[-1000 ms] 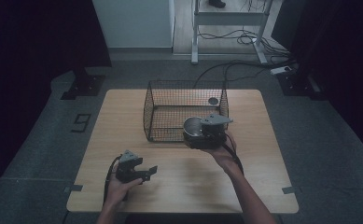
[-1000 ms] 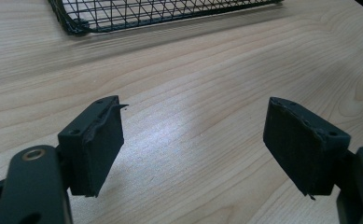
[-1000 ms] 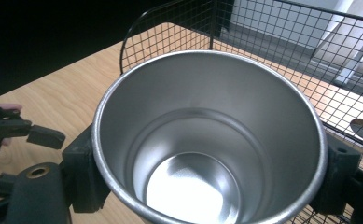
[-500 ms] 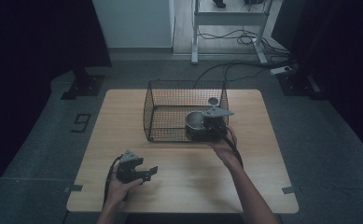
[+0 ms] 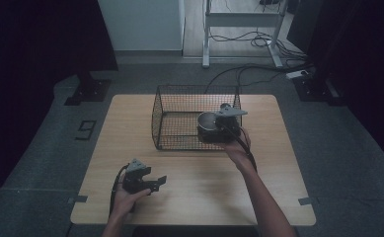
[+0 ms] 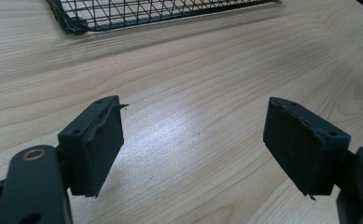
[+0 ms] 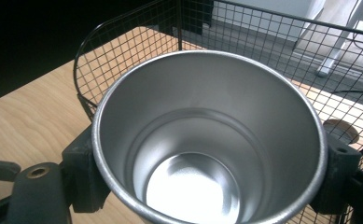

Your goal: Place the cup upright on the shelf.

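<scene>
A shiny metal cup, upright and empty, sits clamped between the two black pads of my right gripper. In the high view the cup hangs over the right end of the black wire basket. My left gripper rests low over the table's near left part. Its jaws stand wide apart in the left gripper view, with bare wood between the pads.
The wooden table carries the basket at its far middle. A small round brown thing lies beyond the basket's far wall, seen through the mesh. Cables and a metal frame stand on the floor behind the table.
My right gripper has carried the cup a little farther over the basket's right end. The left gripper has stayed where it was.
</scene>
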`<move>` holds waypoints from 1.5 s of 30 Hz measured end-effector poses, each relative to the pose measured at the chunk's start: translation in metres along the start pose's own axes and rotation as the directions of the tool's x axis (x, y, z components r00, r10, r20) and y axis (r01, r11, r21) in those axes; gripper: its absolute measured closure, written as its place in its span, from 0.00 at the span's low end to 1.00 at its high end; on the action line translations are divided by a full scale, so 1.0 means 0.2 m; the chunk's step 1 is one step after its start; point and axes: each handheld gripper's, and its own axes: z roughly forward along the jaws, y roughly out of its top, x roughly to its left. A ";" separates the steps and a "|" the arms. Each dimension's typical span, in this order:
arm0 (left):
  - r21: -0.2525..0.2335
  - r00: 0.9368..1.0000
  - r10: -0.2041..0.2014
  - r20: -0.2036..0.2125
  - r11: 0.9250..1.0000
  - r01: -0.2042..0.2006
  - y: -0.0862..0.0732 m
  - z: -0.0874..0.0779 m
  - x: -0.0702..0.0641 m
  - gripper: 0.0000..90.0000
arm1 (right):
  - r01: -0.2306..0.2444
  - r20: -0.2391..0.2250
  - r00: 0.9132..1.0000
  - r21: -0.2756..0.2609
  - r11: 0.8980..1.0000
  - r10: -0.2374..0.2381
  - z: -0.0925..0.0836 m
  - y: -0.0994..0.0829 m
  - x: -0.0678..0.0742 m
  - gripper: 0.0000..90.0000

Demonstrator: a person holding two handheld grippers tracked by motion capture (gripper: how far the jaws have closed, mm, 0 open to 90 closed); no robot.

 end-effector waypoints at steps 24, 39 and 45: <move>-0.005 1.000 -0.004 -0.003 1.000 0.004 0.00 -0.01 0.02 0.23 | -0.018 0.045 0.999 0.019 1.000 0.017 0.13 0.10 -0.09 0.21; -0.013 1.000 -0.010 -0.005 1.000 0.010 0.00 -0.03 0.03 0.23 | -0.044 0.067 0.997 0.030 0.999 0.042 0.20 0.15 -0.16 0.21; -0.017 1.000 -0.014 -0.004 1.000 0.014 0.00 -0.03 0.03 0.23 | -0.046 0.070 0.997 0.039 0.998 0.043 0.24 0.18 -0.17 0.21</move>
